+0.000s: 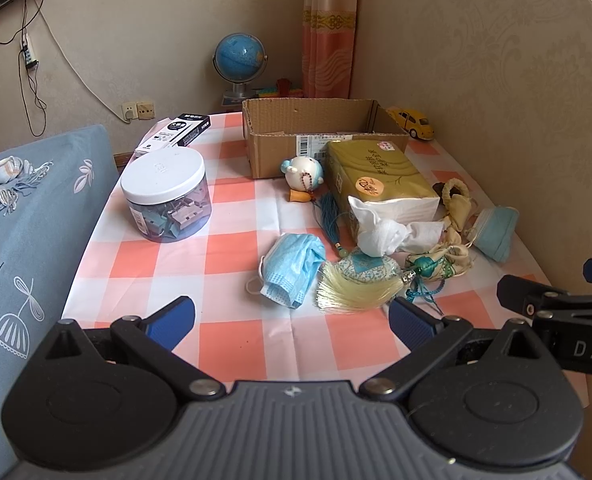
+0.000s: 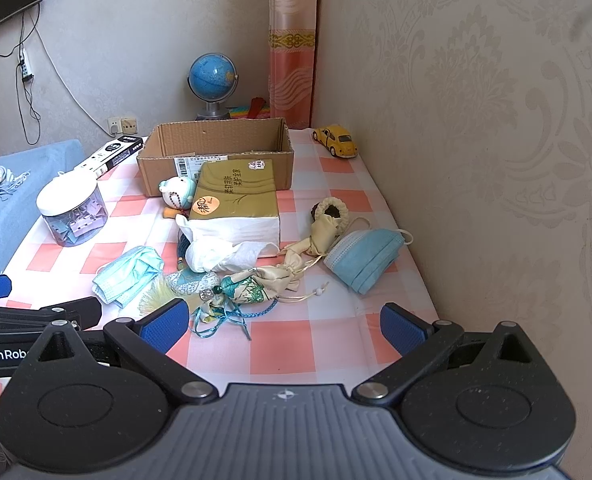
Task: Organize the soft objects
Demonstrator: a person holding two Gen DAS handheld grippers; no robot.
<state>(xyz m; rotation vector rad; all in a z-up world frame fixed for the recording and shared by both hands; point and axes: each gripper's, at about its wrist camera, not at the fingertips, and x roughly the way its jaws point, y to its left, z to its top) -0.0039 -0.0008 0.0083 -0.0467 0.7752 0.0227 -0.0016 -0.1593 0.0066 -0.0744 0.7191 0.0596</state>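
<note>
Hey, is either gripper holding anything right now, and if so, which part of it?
Nothing is held. The left gripper and right gripper are both open above the checked tablecloth, short of the crumpled face mask and tasselled sachets.

The checked tabletop (image 1: 232,248) carries 2 face masks (image 1: 292,274) (image 2: 365,258), a tissue pack (image 1: 379,176) (mid-table), a jar (image 1: 166,196) left, a cardboard box (image 1: 315,136) far.
</note>
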